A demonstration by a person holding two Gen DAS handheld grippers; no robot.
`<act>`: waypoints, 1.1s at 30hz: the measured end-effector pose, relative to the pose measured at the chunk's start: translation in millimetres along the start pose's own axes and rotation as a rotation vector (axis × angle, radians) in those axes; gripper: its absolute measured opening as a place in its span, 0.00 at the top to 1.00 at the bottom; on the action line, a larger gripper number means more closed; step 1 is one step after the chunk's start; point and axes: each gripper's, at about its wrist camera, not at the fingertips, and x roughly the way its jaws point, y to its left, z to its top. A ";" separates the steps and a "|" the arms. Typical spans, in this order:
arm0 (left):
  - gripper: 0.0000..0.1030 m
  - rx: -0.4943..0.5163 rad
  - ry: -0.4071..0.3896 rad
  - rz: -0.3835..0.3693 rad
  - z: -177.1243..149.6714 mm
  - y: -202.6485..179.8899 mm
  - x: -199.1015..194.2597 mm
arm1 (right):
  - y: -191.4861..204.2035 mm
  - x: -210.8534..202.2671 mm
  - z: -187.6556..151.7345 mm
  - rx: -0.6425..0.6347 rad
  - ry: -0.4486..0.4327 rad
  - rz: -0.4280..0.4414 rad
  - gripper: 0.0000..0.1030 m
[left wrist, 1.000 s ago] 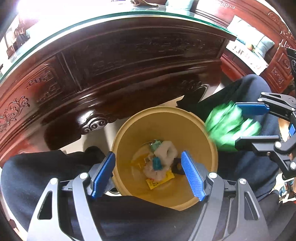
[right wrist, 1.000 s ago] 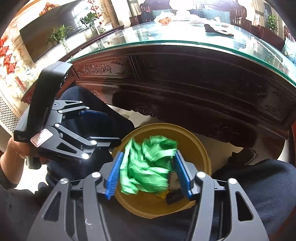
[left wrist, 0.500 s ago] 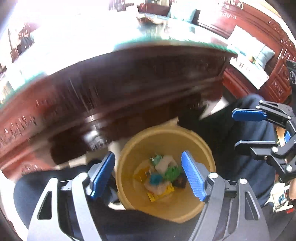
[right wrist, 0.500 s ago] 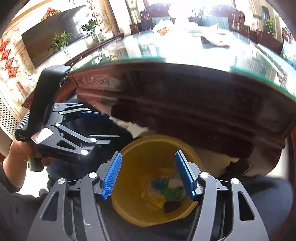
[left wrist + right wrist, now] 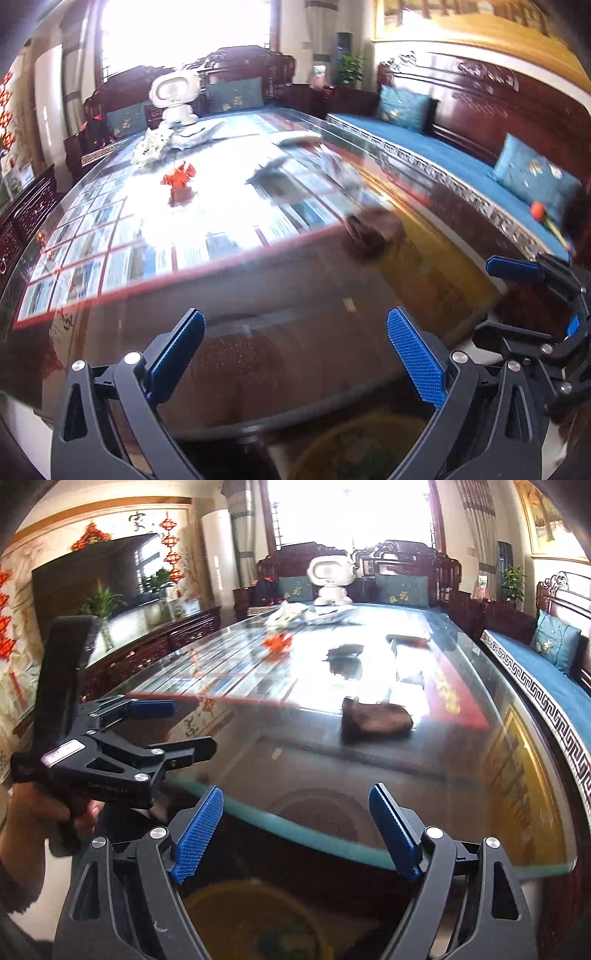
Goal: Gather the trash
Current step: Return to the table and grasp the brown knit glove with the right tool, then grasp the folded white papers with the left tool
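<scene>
Two tongs: I hold both spread wide with nothing between the pads, the left gripper (image 5: 295, 354) and the right gripper (image 5: 295, 834) side by side, hanging above the near edge of the tabletop (image 5: 369, 768) and looking along it.
Bin: the yellow bin (image 5: 255, 923) sits on the floor under that near edge, right below both tools; some scraps show in its bottom, blurred.
Next piece: the brown crumpled wrapper (image 5: 375, 720) lies closest, a short way in from the near edge and toward the right edge.
Bearing: ahead and slightly right of my right tongs; ahead and well right of my left tongs, where it shows smeared (image 5: 373, 230).
Long axis: it runs roughly across the tabletop, parallel to the near edge, so I judge a straight-in grasp closing across its short side fits.
Nearer hand: the right, I judge.
Pose: right tool level, fingers pointing down the length of the glass; left tool (image 5: 110, 753) beside it, gripped in my left hand (image 5: 33, 819).
Farther scraps: dark flat scrap (image 5: 345, 650) near the middle, orange scrap (image 5: 277, 641) left of it, white crumpled heap (image 5: 291, 614) at the far edge.
Not trash, I judge: white robot toy (image 5: 332, 579) at the far edge.
</scene>
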 end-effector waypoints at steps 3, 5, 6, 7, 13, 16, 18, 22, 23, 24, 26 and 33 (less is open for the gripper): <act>0.04 -0.021 0.004 0.012 25.8 12.6 17.5 | -17.6 25.1 26.6 0.018 0.006 -0.027 0.23; 0.04 -0.021 0.009 0.027 41.8 18.6 31.2 | -28.0 46.0 42.2 0.023 0.025 -0.052 0.23; 0.04 -0.018 0.012 0.038 49.6 22.0 40.1 | -33.3 57.4 48.4 0.026 0.042 -0.061 0.23; 0.04 -0.016 0.015 0.050 55.6 28.1 49.2 | -39.0 67.4 53.7 0.030 0.058 -0.073 0.23; 0.04 -0.036 0.034 0.048 76.7 45.5 82.4 | -54.0 117.2 69.8 0.023 0.168 -0.114 0.23; 0.04 -0.046 0.040 0.043 81.0 47.2 92.7 | -55.0 132.1 68.4 -0.006 0.225 -0.142 0.23; 0.04 -0.044 0.045 0.042 83.5 49.8 100.1 | -55.8 140.1 63.4 -0.024 0.258 -0.149 0.25; 0.04 -0.036 0.053 0.050 88.1 51.3 112.2 | -64.0 139.7 57.5 -0.003 0.227 -0.140 0.46; 0.04 -0.035 0.057 0.051 89.9 51.2 115.7 | -66.4 139.2 57.4 0.001 0.221 -0.134 0.52; 0.04 -0.037 0.061 0.049 91.8 50.9 118.7 | -68.4 138.7 57.5 0.003 0.215 -0.127 0.68; 0.04 -0.033 0.067 0.047 97.2 49.3 125.5 | -71.5 136.8 58.3 0.012 0.209 -0.104 0.79; 0.04 -0.003 0.053 0.089 134.8 48.2 157.0 | -75.5 128.5 59.6 0.065 0.166 -0.039 0.83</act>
